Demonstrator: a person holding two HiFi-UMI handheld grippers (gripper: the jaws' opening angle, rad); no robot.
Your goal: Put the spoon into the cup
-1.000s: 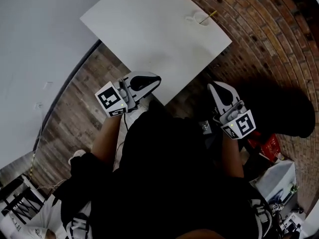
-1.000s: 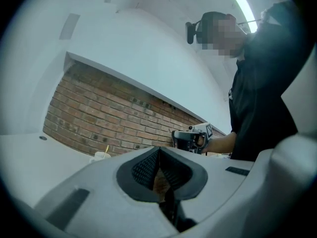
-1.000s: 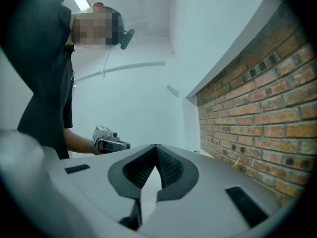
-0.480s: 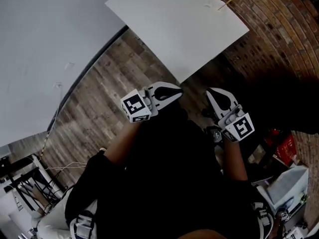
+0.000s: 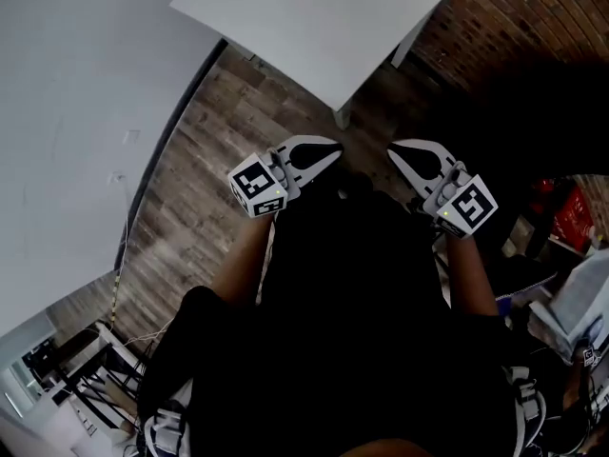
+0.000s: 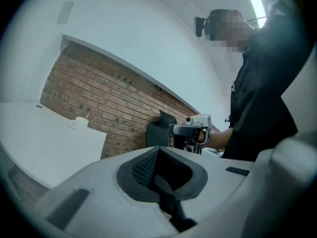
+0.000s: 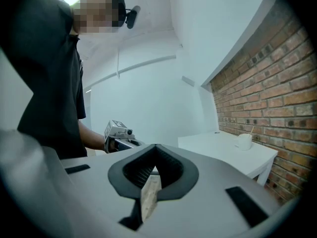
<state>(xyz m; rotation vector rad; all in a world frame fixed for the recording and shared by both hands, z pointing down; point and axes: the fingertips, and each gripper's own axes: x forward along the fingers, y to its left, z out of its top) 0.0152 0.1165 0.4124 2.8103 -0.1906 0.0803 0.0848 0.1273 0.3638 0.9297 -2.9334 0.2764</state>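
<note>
1. Spoon (image 6: 87, 116): thin pale stick-like handle leaning out of small white handled cup (image 6: 78, 124), bowl end hidden inside. Cup set near far edge of flat white table (image 6: 39, 143), just beside red brick wall (image 6: 124, 108).
2. Both claws well apart from table, held roughly level over brown wood-plank floor (image 5: 209, 160).
3. Judged as placed already; step in hand most likely standing clear. Best done with arms tucked in, no swing toward table, cup left undisturbed.
4. Left white-and-black two-jaw gripper (image 5: 324, 150): jaws pressed together, nothing between.
5. Right white-and-black two-jaw gripper (image 5: 404, 152): jaws fully together, nothing gripped. Pale wood-toned sliver at seam, probably floor seen through the gap; not certain.
</note>
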